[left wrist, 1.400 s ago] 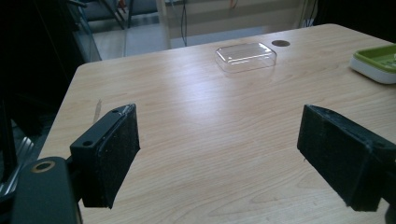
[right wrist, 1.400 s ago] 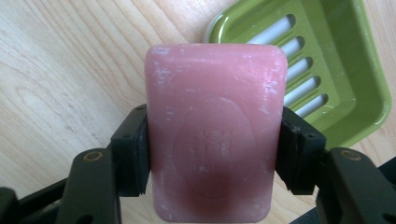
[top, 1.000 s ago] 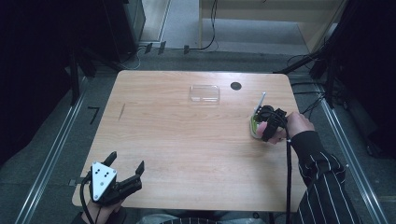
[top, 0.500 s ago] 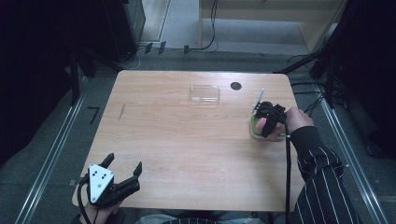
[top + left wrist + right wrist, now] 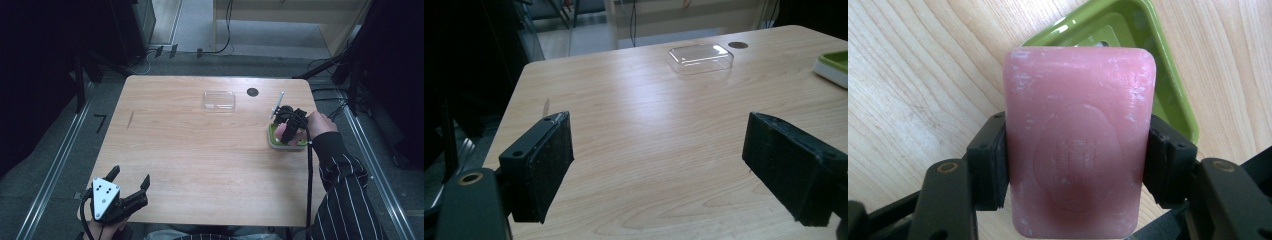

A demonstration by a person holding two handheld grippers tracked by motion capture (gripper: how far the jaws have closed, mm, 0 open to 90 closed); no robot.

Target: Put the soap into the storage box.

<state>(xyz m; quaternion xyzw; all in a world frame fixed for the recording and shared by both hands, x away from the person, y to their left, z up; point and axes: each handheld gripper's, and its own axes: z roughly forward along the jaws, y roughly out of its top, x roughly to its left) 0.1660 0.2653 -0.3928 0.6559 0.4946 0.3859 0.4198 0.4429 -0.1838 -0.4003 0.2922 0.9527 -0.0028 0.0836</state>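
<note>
Soap [image 5: 287, 132] sits clamped in the right hand-held gripper [image 5: 290, 131] over the green dish [image 5: 273, 140] at the right side of the tabletop [image 5: 200, 150], seen from the high view. Over the last second that gripper has edged slightly toward the far side, staying above the dish, which suggests the bar is being lifted out or set in; which one cannot be told. The left hand-held gripper [image 5: 131, 189] has stayed at the near left corner, jaws apart and empty. A clear lid [image 5: 219, 99] lies toward the far edge, a thin stick [image 5: 277, 104] just beyond the dish.

Left gripper view: its jaws stand wide apart over bare wood, the lid [image 5: 700, 58] far off.

Right gripper view: both pads press the pink bar's [image 5: 1078, 140] long sides, the dish [image 5: 1173, 95] beneath and beyond it.
</note>
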